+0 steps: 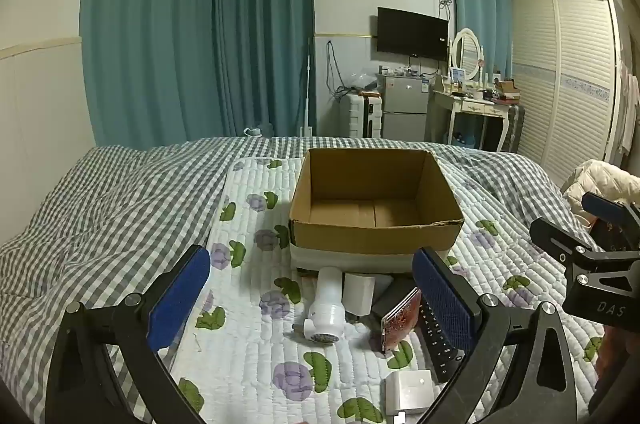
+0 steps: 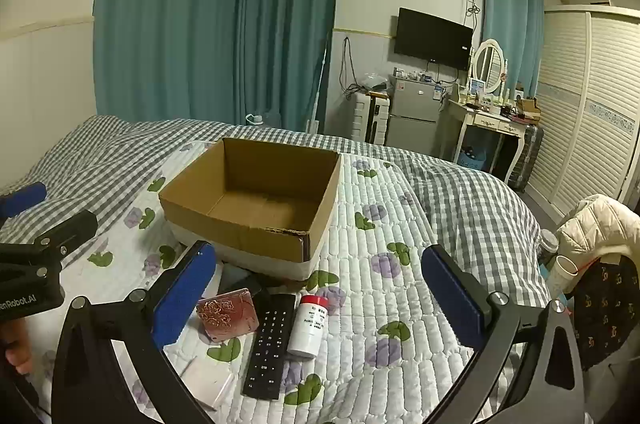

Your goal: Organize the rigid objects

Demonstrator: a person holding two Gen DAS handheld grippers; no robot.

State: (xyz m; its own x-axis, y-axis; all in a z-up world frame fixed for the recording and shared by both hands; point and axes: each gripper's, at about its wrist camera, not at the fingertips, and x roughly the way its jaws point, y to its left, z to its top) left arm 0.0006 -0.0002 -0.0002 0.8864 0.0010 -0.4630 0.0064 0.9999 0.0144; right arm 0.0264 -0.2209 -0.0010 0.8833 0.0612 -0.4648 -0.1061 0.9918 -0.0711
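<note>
Cardboard box (image 2: 256, 199) is sitting open and bare inside on the quilted floral mat (image 2: 392, 304), toward the mat's far edge; the stuff to sort is lying bunched along the box's near wall, toward the mat's near edge. Both grippers are hovering over that pile with nothing in them; left gripper (image 1: 312, 300) is gaping wide, right gripper (image 2: 320, 288) is gaping wide too.

What's lying there: a white bottle with a red cap (image 2: 308, 326) on its side, touching a black remote (image 2: 270, 344); a red patterned case (image 2: 228, 314) just left of the remote; a white jar (image 1: 326, 308) also tipped over; a white adapter block (image 1: 408, 390) nearest the mat's near edge.

Handling guess: everything's looking stiff and light; the bottle's looking smooth and round, so it's probably going to roll, and I'd be pinching it across the middle of the body. Remote is long and flat; I'd be taking it across its narrow width near the centre so it isn't tipping.
</note>
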